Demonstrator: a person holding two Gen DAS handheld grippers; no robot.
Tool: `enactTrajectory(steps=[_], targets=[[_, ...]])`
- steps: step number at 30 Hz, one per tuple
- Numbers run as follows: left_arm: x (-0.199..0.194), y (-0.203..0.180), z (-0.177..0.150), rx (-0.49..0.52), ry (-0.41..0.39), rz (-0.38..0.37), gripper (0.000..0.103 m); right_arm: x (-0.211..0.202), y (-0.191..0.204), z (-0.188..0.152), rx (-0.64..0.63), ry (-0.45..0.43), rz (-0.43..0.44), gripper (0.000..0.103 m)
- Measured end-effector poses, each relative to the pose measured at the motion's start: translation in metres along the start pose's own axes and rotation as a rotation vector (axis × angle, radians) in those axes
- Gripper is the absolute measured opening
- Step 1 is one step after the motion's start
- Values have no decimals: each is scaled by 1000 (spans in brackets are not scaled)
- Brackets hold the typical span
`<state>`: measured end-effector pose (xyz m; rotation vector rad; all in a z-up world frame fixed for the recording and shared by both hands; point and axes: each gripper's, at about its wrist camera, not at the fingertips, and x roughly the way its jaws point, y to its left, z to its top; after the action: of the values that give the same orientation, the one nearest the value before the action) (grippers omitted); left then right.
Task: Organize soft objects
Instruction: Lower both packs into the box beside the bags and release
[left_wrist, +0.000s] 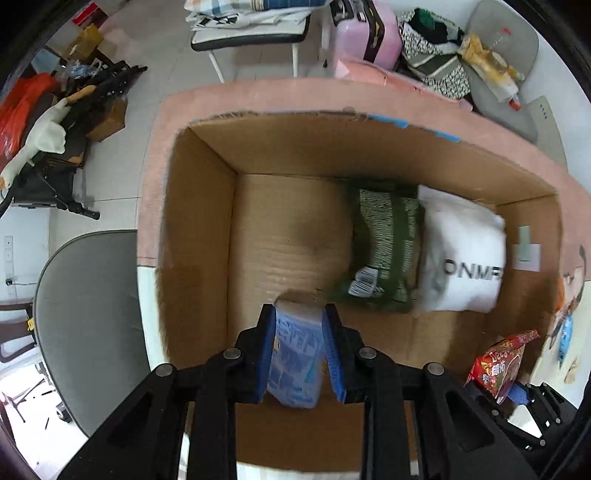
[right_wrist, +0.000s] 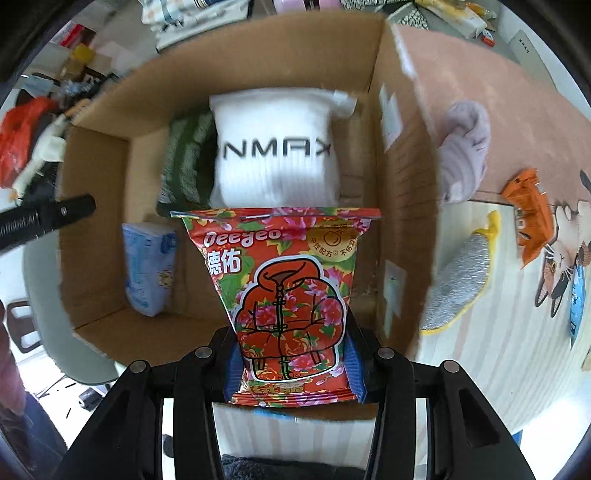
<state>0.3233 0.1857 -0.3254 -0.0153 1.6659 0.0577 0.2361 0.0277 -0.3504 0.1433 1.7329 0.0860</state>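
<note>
An open cardboard box (left_wrist: 199, 229) stands on the table; it also shows in the right wrist view (right_wrist: 96, 206). Inside lie a green pack (left_wrist: 384, 243) and a white pack (left_wrist: 461, 254) printed "ONMAX", side by side at the far right. My left gripper (left_wrist: 300, 354) is shut on a blue tissue pack (left_wrist: 295, 362) and holds it inside the box near the front wall. My right gripper (right_wrist: 293, 365) is shut on a red floral packet (right_wrist: 284, 295) and holds it upright over the box's front edge. The blue pack (right_wrist: 149, 267) shows at the box's left.
To the right of the box on the table lie a lilac cloth (right_wrist: 465, 151), a grey and yellow mitt (right_wrist: 458, 280) and an orange packet (right_wrist: 532, 214). A grey chair (left_wrist: 85, 317) stands left of the table. Cluttered chairs and a pink suitcase (left_wrist: 365, 33) stand behind.
</note>
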Motion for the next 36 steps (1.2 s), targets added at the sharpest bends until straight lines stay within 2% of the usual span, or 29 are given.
enactTrajectory(steps=[8, 11, 13, 14, 15, 17, 18, 19, 20, 21, 25, 29, 36], targets=[[25, -9, -7, 10, 50, -42, 24, 39, 13, 11, 29, 57, -29, 48], [21, -10, -15, 9, 50, -32, 26, 42, 17, 14, 26, 77, 4, 50], [17, -9, -21, 7, 47, -41, 29, 42, 16, 13, 23, 82, 16, 67], [12, -9, -27, 3, 34, -50, 35, 38, 18, 12, 16, 73, 16, 86], [8, -6, -30, -1, 22, -50, 41, 35, 20, 11, 10, 62, 16, 95], [-4, -5, -37, -7, -23, -48, 68, 24, 24, 7, -9, 33, -15, 95], [-11, -4, -43, -5, -50, -37, 75, 21, 24, 5, -16, 26, -26, 95], [-19, -3, -49, -2, -75, -30, 88, 16, 24, 3, -24, 18, -37, 95], [-26, -2, -54, 0, -97, -20, 96, 11, 25, 0, -25, 7, -48, 99], [-31, 0, -58, 0, -113, -19, 98, 6, 24, -3, -26, -3, -56, 103], [-51, 6, -79, -11, -164, -35, 99, -16, 22, -15, -43, -74, -95, 103], [-68, 6, -95, -34, -198, -57, 99, -49, 19, -32, -52, -133, -87, 103], [-104, -2, -125, -17, -282, -17, 99, -87, 20, -66, -71, -217, -68, 103]])
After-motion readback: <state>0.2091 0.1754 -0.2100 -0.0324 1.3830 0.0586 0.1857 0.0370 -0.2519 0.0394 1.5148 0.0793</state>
